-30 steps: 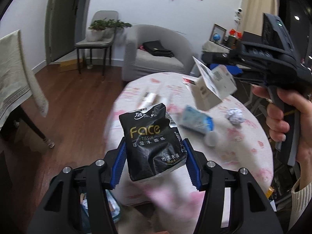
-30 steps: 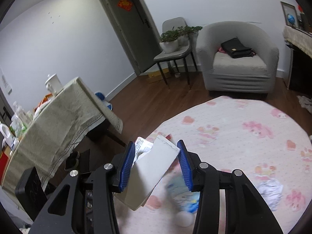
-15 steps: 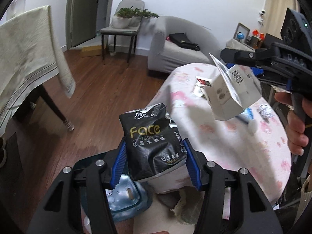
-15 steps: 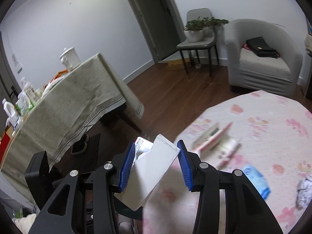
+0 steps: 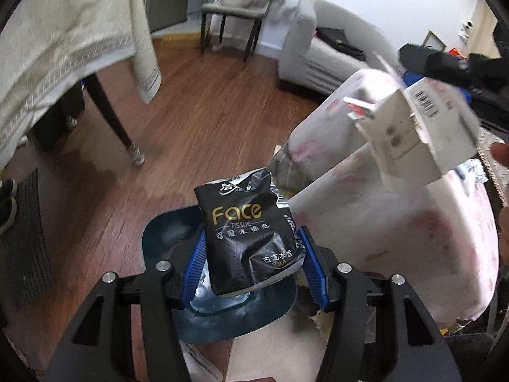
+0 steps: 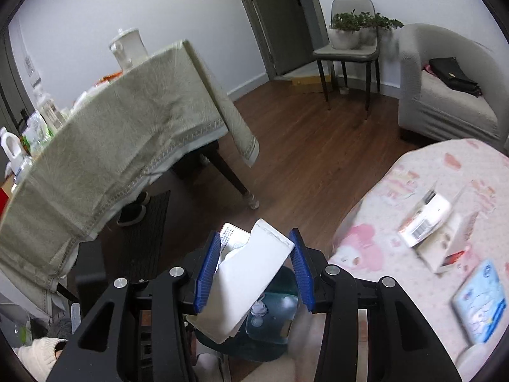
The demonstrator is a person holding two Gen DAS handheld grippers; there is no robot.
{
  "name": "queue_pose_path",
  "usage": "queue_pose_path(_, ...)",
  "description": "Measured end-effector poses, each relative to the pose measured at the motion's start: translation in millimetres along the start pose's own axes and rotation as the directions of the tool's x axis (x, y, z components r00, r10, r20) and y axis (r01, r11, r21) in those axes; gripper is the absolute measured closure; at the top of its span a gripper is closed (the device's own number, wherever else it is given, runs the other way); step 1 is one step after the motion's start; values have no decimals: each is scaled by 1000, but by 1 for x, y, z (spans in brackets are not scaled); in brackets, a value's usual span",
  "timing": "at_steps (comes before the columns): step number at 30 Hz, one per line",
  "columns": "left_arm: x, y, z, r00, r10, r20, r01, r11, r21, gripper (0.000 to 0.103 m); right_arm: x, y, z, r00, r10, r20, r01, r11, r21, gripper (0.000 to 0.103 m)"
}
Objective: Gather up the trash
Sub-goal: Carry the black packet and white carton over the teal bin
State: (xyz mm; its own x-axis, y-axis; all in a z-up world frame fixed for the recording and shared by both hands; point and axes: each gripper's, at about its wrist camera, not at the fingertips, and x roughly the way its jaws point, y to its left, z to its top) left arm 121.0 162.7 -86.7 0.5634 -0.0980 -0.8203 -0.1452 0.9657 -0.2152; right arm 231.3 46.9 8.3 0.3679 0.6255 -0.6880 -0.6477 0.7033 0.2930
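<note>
Carrying trash to the blue bin [image 5: 165,235] on the floor (left gripper [image 5: 251,261] clamped on black tissue pack [image 5: 248,232], right gripper [image 6: 254,267] clamped on white box [image 6: 251,280]), both above it; next, opening over it.

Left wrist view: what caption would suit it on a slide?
Left gripper holds a black tissue pack over the blue bin.

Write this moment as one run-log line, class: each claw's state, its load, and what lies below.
left claw: shut on black tissue pack | right claw: shut on white box | below both: blue bin | drop: not yet
</note>
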Motion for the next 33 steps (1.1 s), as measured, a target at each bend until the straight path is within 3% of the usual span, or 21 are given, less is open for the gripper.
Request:
queue_pose_path(9, 40, 34, -25, 990, 58, -132, -59, 998, -7, 44, 45, 22, -14, 995, -47, -85, 43, 998, -55, 58)
queue_pose_path(16, 66, 52, -40, 973, 42, -227, -54, 998, -44, 43, 67, 32, -23, 990, -65, -128, 54, 995, -89, 58)
queue_pose_path(19, 79, 59, -49, 963, 48, -266, -63, 997, -51, 38, 78, 37, -27, 986, -72, -151, 57, 993, -105, 58)
queue_pose_path(24, 80, 67, -53, 960, 67, -272, -84, 995, -51, 29, 95, 37, -32, 980, -88, -179, 68, 991, -114, 58)
queue_pose_path(33, 52, 87, -50, 973, 79, -215, -96, 993, -68, 27, 137, 45, -51, 961, -110, -255, 76, 987, -140, 58)
